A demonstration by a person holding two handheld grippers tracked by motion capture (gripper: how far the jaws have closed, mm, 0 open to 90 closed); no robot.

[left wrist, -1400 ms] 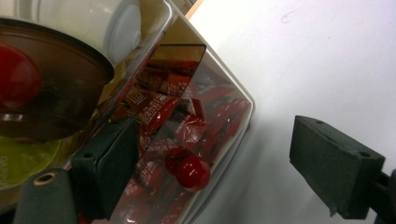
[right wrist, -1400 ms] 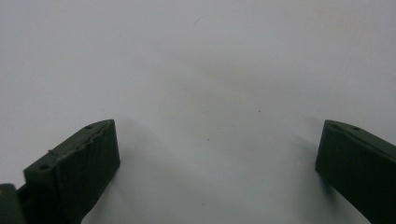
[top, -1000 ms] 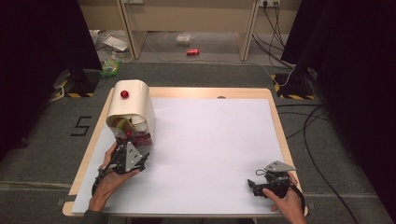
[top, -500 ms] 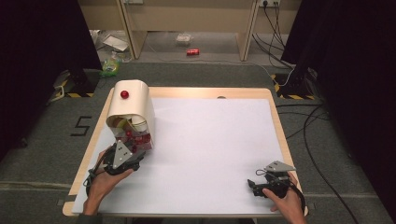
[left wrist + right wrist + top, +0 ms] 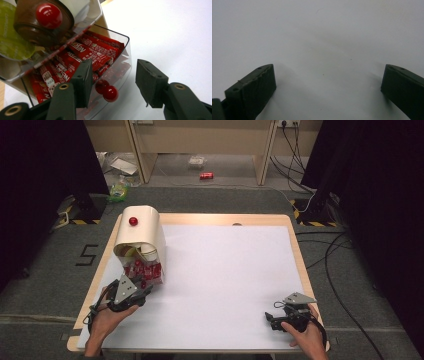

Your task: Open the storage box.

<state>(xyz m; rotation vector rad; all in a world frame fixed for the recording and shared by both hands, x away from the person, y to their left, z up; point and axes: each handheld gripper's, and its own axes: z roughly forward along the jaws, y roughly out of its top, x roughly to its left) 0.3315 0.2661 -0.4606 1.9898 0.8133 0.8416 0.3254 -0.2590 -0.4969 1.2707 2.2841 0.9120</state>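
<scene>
**Left gripper half closed at the drawer knob**

The left gripper (image 5: 145, 289) is at the near left part of the table (image 5: 220, 220), in the person's left hand (image 5: 107, 317). Its jaws have just been closing, and now they stand at a middle width. In the left gripper view the small red knob (image 5: 110, 93) of the clear drawer (image 5: 122, 53) sits between the two jaws, closer to the left one, but the pads do not press on it; there is free space on both sides of the knob. A reflection of the knob shows in the clear plastic just behind it.

The drawer is the lower part of a cream dispenser (image 5: 145, 227) that stands at the far left of the table. The drawer is pulled out toward the near side, and it is full of red sachets (image 5: 93, 51). Above it, in the left gripper view, there is a brown capsule (image 5: 37, 23) and a second red knob (image 5: 48, 15).

The right gripper (image 5: 272, 320) is at the near right corner of the table, well apart from the dispenser, in the right hand (image 5: 305, 335). In the right gripper view its jaws are wide apart, with nothing between them, over the white sheet (image 5: 235, 270) that covers the table.
</scene>
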